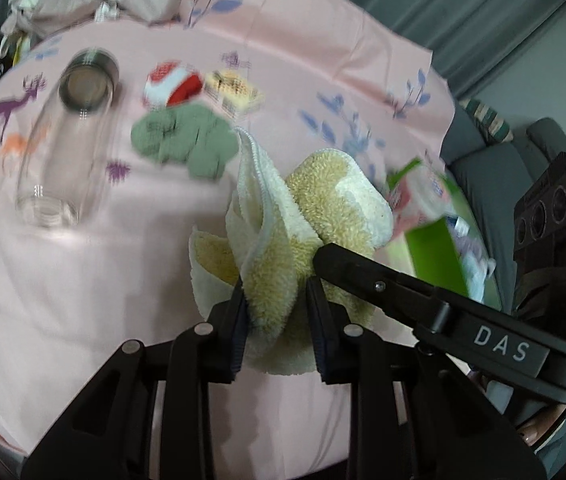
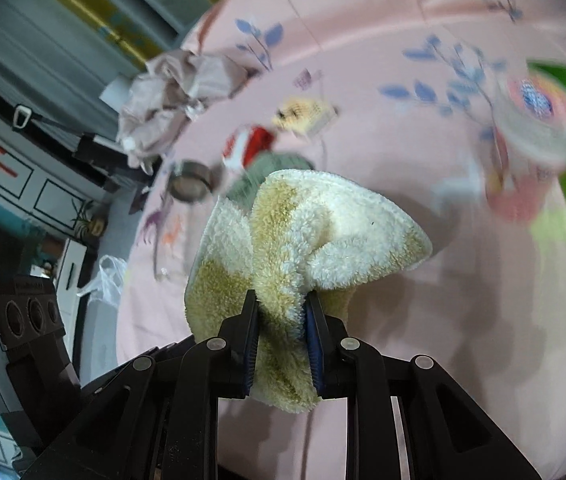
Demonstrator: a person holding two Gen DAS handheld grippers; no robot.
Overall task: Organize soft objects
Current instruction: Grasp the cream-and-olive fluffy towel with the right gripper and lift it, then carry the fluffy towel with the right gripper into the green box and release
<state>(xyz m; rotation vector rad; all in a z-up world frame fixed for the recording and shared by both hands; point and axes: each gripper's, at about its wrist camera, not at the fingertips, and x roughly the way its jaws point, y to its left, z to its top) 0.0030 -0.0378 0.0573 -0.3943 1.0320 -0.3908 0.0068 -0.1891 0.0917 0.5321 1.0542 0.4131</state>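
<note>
Between the pads of the left gripper [image 1: 277, 320] and the right gripper [image 2: 281, 340]: one bunched cream-yellow towel [image 1: 283, 248], clamped by both, lifted off the pink sheet [image 1: 83, 300]. Step, probably: carrying or spreading it. Next, likely: drawing apart for folding.

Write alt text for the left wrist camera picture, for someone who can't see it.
The left gripper is shut on a fluffy cream and yellow towel, and the right gripper grips the same towel from the right. Behind, on a pink patterned sheet, lie a clear glass bottle, a green cloth and a red and white cloth.
</note>
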